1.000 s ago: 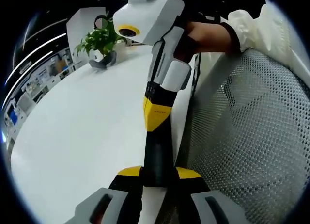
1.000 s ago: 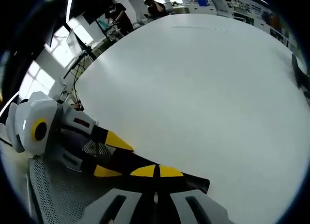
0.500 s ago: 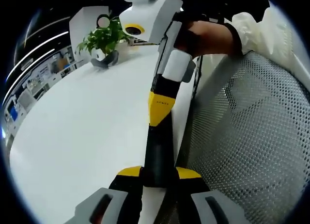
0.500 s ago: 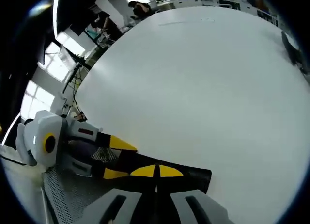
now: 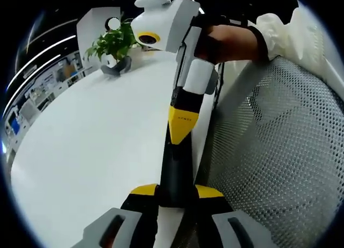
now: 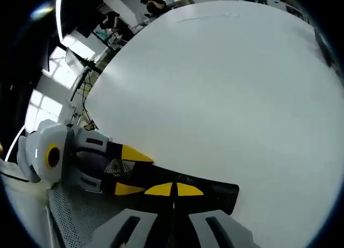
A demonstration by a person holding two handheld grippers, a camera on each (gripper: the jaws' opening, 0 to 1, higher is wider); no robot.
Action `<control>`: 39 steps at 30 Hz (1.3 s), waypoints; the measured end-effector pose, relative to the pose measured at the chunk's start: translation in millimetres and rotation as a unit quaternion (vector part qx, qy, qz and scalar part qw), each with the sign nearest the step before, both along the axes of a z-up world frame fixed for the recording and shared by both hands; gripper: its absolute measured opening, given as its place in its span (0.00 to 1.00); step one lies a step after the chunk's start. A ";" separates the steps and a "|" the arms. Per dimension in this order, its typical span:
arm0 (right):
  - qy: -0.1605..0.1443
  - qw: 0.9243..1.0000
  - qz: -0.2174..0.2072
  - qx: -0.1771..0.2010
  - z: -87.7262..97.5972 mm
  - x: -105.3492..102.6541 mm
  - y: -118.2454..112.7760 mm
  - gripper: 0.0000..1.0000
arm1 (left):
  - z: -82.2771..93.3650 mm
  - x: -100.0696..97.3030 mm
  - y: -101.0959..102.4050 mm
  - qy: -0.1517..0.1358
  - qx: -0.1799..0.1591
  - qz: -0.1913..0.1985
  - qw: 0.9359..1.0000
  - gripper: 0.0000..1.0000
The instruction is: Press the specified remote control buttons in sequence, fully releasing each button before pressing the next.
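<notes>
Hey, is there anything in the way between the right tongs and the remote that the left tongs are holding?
Nothing visible. The shut right tongs already seem to meet the far end of the black remote, which the left tongs grip. Its buttons can't be made out.

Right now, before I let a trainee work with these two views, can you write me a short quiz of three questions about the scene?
1. True or false: the potted plant stands on the white table.
2. What is between the fingers of the left gripper? A) a cup B) the black remote C) a pen
3. Fill in the word: the fingers of the right gripper, whose tip is at the far end of the remote, are ____ (open or shut).

Key: 1 true; 2 B; 3 shut.
</notes>
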State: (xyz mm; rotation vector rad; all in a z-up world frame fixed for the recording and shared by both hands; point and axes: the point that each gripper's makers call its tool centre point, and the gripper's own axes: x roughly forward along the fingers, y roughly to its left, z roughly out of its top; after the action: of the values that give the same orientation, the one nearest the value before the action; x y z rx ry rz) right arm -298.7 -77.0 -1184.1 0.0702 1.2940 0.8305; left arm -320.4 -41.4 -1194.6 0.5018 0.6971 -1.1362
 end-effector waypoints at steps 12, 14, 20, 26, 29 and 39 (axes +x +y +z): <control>0.002 1.000 -0.003 0.005 -0.7 0.0 0.1 0.00 | -0.2 0.0 0.3 -0.001 -0.001 0.000 1.000 0.25; 0.002 1.000 -0.007 0.007 -0.3 -0.2 0.0 0.00 | -0.2 0.0 0.4 0.000 -0.001 0.001 1.000 0.25; -0.002 1.000 -0.004 0.007 0.1 -0.6 0.1 0.00 | -0.3 -0.1 0.5 0.000 -0.002 0.001 1.000 0.25; 0.002 1.000 -0.008 0.009 0.1 -0.9 0.0 0.00 | -0.3 -0.4 0.3 0.000 -0.002 0.001 1.000 0.25; 0.003 1.000 -0.006 0.006 0.5 -2.4 -0.3 0.00 | -0.4 -0.5 0.1 -0.001 0.000 0.000 1.000 0.25; 0.021 1.000 0.008 -0.003 -0.7 -12.8 -0.6 0.00 | -0.3 -0.7 -0.1 -0.002 0.001 0.000 1.000 0.25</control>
State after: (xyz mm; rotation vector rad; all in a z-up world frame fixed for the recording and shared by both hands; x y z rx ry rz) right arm -311.5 -77.7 -1184.8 0.0728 1.3383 0.8436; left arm -321.2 -41.5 -1194.9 0.5053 0.6953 -1.1349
